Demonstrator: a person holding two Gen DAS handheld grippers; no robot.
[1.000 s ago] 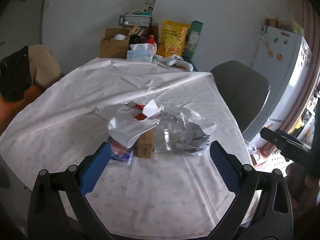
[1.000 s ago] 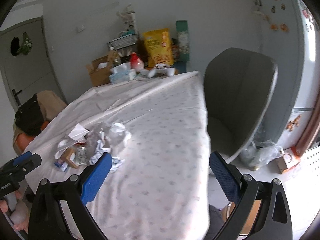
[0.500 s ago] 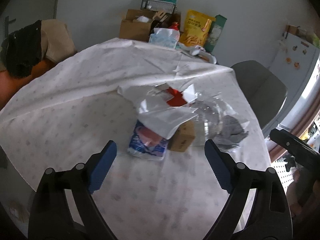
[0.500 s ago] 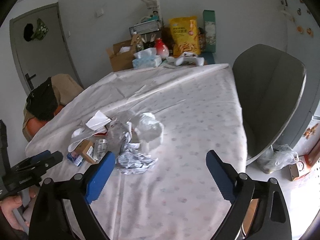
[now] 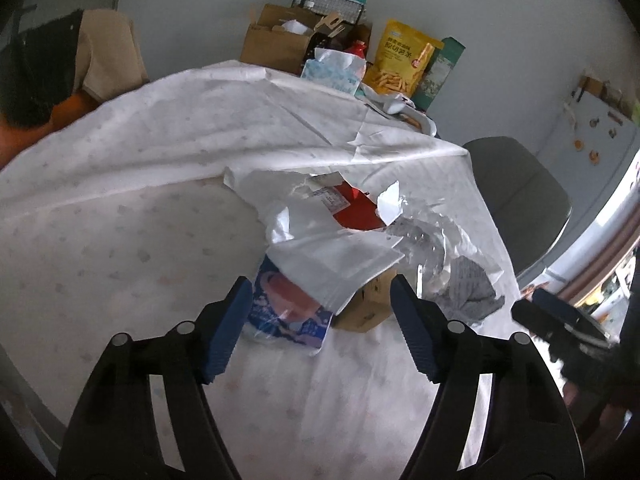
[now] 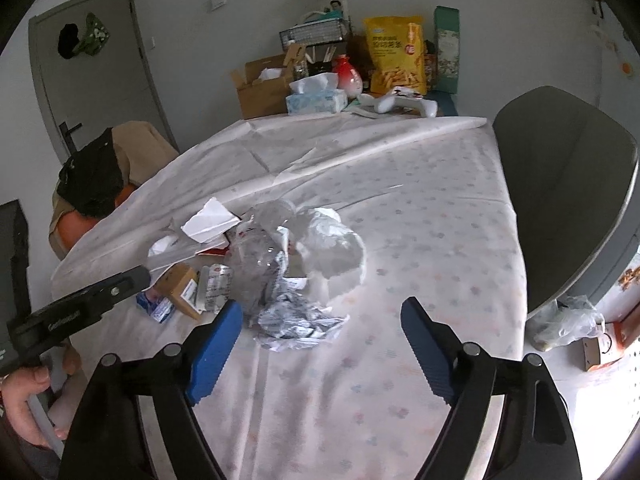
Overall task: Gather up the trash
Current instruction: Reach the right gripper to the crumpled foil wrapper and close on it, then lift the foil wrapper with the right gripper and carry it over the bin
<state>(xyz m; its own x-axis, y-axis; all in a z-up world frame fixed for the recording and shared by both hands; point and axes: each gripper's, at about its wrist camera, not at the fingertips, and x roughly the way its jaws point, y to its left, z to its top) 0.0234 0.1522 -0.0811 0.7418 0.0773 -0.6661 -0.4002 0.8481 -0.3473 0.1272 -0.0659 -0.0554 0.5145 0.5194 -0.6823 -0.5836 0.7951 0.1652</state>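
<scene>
On the tablecloth [image 5: 152, 208] the trash lies in 1 heap near the table's near edge. The left gripper [image 5: 320, 320] is closing, unclenched, with the blue wrapper [image 5: 286, 308] and small carton [image 5: 370, 300] between its fingers but untouched. Both look light; the carton is stiff. Further right, the right gripper [image 6: 320, 344], also closing and holding nothing, faces crumpled paper [image 6: 296, 322] and clear plastic [image 6: 260, 264], soft and crushable, probably best pinched at a bunched fold.

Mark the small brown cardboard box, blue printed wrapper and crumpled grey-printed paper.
small brown cardboard box [image 5: 370, 306], left wrist view, front face.
blue printed wrapper [image 5: 286, 312], left wrist view, pink centre.
crumpled grey-printed paper [image 6: 298, 322], right wrist view, middle.
</scene>
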